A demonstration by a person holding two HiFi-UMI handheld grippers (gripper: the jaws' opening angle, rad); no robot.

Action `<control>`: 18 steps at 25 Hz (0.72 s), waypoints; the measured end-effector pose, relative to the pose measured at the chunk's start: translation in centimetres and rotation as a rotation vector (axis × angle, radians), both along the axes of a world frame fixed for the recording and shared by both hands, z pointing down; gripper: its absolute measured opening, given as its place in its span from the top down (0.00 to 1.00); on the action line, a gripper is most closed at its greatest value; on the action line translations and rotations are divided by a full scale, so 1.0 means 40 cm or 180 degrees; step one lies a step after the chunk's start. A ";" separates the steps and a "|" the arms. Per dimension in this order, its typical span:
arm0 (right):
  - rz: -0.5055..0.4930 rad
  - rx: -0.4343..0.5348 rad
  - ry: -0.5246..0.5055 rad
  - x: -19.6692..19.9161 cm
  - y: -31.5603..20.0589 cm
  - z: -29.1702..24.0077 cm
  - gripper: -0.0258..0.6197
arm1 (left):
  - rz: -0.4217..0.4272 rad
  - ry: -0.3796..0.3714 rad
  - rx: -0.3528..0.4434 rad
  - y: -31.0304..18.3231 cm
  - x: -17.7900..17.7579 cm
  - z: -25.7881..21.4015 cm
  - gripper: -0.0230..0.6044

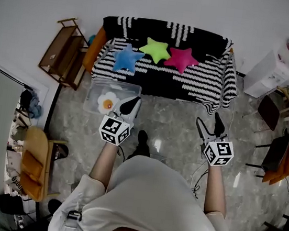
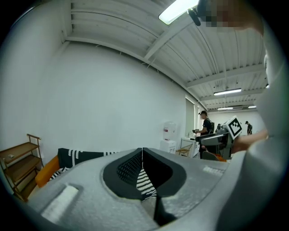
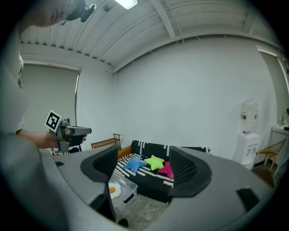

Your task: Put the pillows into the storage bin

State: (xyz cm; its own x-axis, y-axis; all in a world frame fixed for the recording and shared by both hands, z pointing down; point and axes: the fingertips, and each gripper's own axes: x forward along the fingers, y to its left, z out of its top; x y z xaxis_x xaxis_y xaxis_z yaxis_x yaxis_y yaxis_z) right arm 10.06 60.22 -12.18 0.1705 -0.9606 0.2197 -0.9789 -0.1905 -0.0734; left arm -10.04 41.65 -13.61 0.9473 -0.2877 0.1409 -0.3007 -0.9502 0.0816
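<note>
Three star pillows lie on the black-and-white striped sofa (image 1: 212,79): blue (image 1: 127,57), green (image 1: 155,49) and pink (image 1: 182,58). The clear storage bin (image 1: 96,87) stands on the floor in front of the sofa's left end, with a white flower pillow (image 1: 107,102) inside. My left gripper (image 1: 131,104) hovers over the bin's right edge with its jaws shut and nothing between them (image 2: 142,153). My right gripper (image 1: 212,125) is held before the sofa's right half, open and empty, short of the sofa. Between its jaws (image 3: 144,155) I see the blue pillow (image 3: 134,164), the green one (image 3: 155,161) and the pink one (image 3: 166,169).
A wooden shelf (image 1: 65,52) stands left of the sofa, with an orange cushion (image 1: 94,47) at the sofa's arm. A water dispenser (image 1: 269,73) and chairs (image 1: 277,151) are at the right. A wooden chair (image 1: 35,161) stands at the left. A person (image 2: 205,124) stands far off.
</note>
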 end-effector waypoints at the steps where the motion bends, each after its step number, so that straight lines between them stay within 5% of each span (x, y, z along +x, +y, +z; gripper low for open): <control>1: 0.0008 -0.0002 -0.0012 0.010 -0.036 0.000 0.42 | 0.0014 -0.0001 0.0002 -0.035 0.013 -0.003 0.94; 18: 0.0199 -0.0197 -0.0049 0.100 -0.579 0.032 0.42 | 0.0236 -0.0095 -0.0096 -0.586 0.140 0.004 0.94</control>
